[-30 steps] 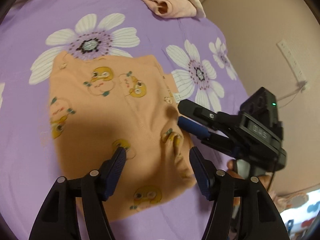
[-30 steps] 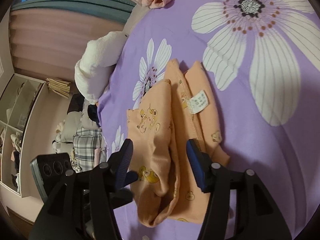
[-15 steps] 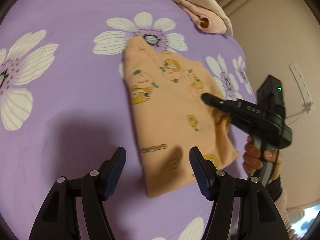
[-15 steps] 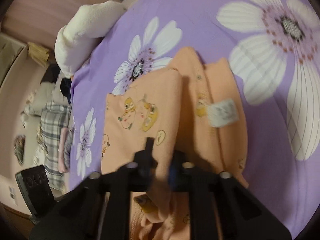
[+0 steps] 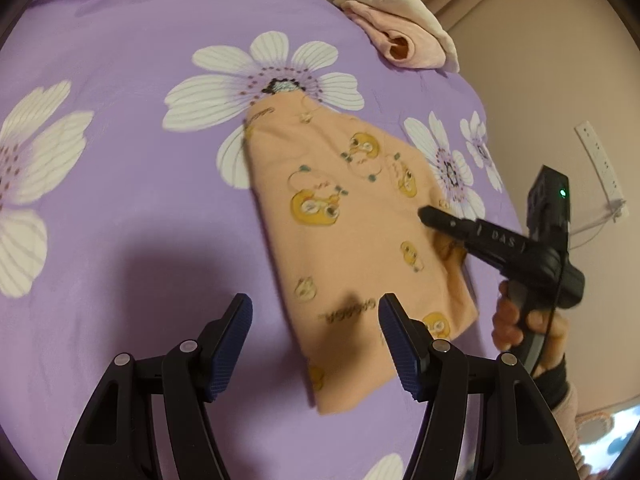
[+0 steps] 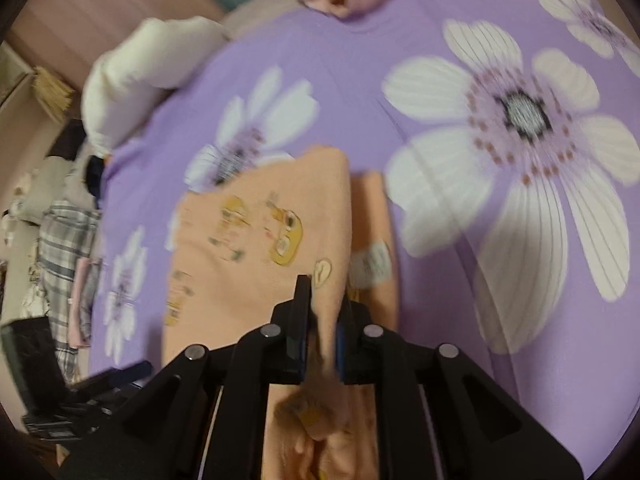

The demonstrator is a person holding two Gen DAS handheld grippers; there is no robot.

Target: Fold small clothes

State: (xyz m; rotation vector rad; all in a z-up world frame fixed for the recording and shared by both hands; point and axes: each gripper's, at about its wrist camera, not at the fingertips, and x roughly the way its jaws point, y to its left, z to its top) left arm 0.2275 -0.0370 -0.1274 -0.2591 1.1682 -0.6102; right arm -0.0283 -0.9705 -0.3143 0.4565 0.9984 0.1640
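On the purple flowered bed, the orange garment lies half folded. The right gripper has its jaws pinched on a fold near the garment's four o'clock edge. The left gripper hangs open over the six o'clock hem. Carry the fold across low, keeping the edges aligned.

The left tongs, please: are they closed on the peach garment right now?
No, the left tongs stand open above the peach garment, their pads pressing on nothing.
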